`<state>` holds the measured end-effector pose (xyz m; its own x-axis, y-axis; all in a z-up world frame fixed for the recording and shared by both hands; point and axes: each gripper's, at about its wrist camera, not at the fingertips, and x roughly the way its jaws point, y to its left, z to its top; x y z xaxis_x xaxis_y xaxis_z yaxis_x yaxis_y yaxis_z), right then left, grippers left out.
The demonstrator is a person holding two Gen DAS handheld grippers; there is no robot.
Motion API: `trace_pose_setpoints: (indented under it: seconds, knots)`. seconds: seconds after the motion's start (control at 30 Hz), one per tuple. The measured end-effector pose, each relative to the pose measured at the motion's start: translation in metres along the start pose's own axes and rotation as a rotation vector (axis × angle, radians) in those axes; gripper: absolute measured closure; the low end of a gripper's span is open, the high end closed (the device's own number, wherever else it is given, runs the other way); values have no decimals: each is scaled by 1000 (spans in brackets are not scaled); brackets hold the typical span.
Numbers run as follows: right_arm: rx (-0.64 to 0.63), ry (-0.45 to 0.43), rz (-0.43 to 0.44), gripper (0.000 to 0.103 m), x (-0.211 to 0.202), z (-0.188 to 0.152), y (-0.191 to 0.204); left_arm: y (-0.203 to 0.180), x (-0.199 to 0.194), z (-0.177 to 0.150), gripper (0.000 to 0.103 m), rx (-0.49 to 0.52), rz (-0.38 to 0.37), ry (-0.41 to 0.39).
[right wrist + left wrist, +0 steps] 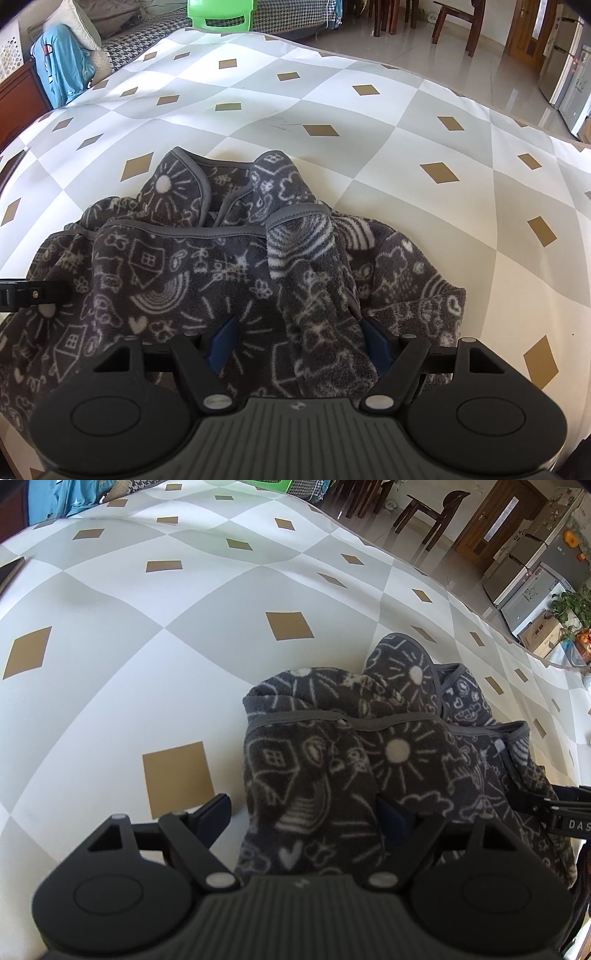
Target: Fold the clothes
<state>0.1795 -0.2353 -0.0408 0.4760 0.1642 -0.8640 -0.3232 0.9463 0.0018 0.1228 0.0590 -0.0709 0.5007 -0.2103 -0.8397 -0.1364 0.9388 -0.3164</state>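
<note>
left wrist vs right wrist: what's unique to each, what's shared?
Left wrist only: a potted plant and a dark flat object at the mat's edge. Right wrist only: a green plastic stool and a blue garment. Both: the grey doodle-print fleece garment bunched on the checkered mat, and wooden chairs.

The fleece [221, 266] hides the right claw's [299, 343] fingertips; the left view's right edge crops the garment.
</note>
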Motion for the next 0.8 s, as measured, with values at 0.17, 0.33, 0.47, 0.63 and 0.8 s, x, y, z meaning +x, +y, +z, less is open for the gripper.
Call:
trace_pose_setpoints:
  seconds: [0.17, 0.33, 0.47, 0.63, 0.8]
  knots:
    - [50, -24, -15, 55, 0, -2, -10, -5, 4, 1, 40, -4, 4, 2]
    - [70, -57, -14, 81, -11, -2, -15, -12, 0, 2, 58, -15, 0, 2]
    - [54, -87, -21, 88, -23, -2, -12, -26, -12, 2, 74, 65, 52, -56]
    - [73, -136, -7, 90, -43, 1, -13, -45, -34, 4, 86, 175, 100, -175]
    - [73, -164, -3, 90, -58, -1, -13, -52, -47, 10, 86, 178, 87, -214]
